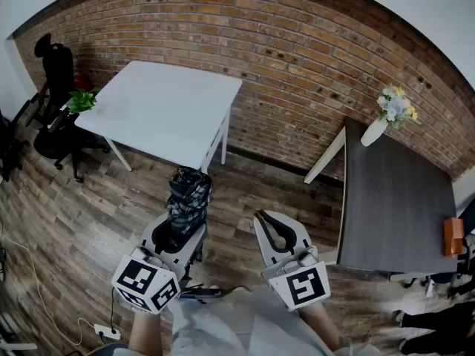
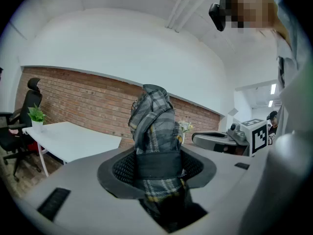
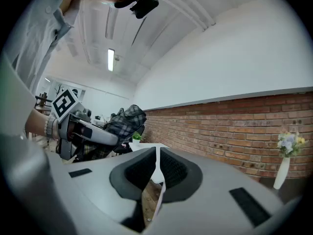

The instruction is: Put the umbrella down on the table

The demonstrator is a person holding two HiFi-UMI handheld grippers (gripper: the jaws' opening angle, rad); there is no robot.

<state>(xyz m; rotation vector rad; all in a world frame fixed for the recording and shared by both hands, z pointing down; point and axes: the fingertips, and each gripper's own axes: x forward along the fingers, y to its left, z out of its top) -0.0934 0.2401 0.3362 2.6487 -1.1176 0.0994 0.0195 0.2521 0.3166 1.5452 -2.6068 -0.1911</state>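
Head view: the left claw [image 1: 180,237] is clamped round a folded plaid umbrella [image 1: 188,196], which sticks out past the jaws toward the brick wall [image 1: 297,58]. It's up in the air over the wood floor [image 1: 89,228], short of the white bench [image 1: 163,110] and well apart from the dark bench [image 1: 393,199] on the right, the one with a vase [image 1: 375,130] of flowers on its far corner. The right claw [image 1: 269,228] sits just beside the left one, with nothing in it.

Left gripper view: both pads press on the umbrella right at its black strap, and the bundle stands up between them. The white bench is off to the left behind it.

Right gripper view: the jaws are pretty much together, with only a sliver of light between them. Off to the left you can see the other claw with the umbrella in it.
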